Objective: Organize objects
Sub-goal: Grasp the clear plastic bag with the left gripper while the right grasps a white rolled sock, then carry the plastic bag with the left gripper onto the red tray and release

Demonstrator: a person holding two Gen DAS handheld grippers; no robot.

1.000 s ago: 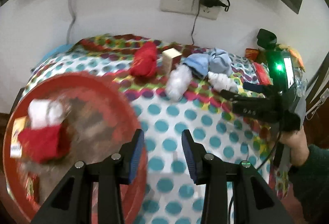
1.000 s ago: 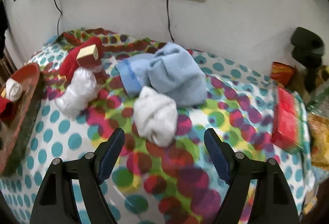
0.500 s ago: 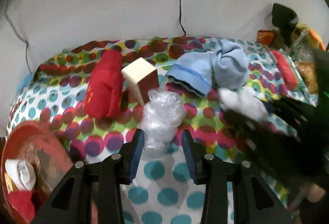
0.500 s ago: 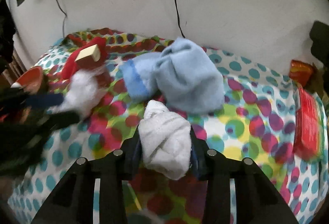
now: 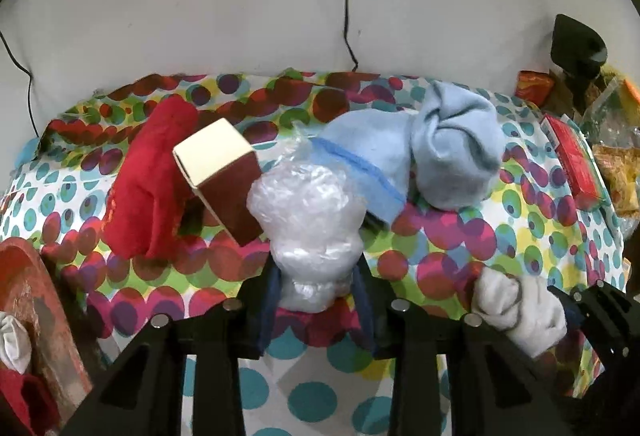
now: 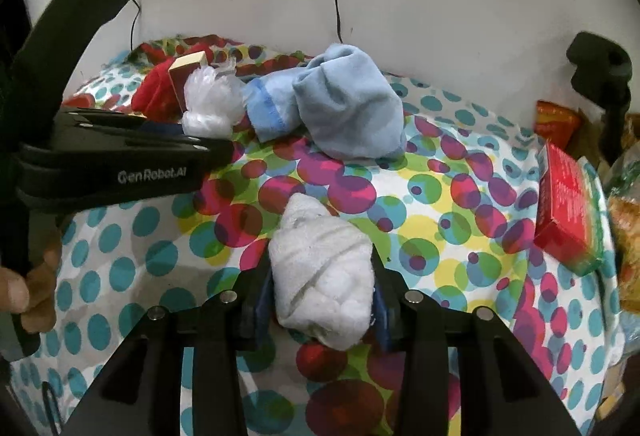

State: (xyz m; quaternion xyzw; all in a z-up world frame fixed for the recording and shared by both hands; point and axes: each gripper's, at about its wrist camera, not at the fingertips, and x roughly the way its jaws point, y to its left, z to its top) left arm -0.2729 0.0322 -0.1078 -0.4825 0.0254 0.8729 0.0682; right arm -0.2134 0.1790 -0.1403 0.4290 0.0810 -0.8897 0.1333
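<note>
The left gripper (image 5: 316, 300) has just been closing, and its blue pads now press on both sides of a crumpled clear plastic bag (image 5: 310, 220), which sits between them on the spotted tablecloth (image 5: 460, 248). The right gripper (image 6: 318, 306) grips a rolled white sock (image 6: 320, 272); its jaws have narrowed onto it within the last second, and the pads squeeze its lower half.

Taking the plastic bag as the landmark: a small box (image 5: 222, 175) with a cream top and dark red sides leans just to its left, touching it. Further left, past the box, lies a red cloth (image 5: 152, 179). Behind and to the right of the bag, touching it, is a bundle of light blue socks (image 5: 420, 155). The white sock lies to the right of the bag and nearer the camera, apart from it. At the far left, well away from the bag, is the edge of a red tray (image 5: 36, 300) with a white roll and something red in it. Far to the right, at the table's edge, lies a flat red packet (image 5: 576, 163) beside some snack bags (image 5: 618, 171).

A bare hand (image 6: 28, 288) holds the left gripper's handle.
</note>
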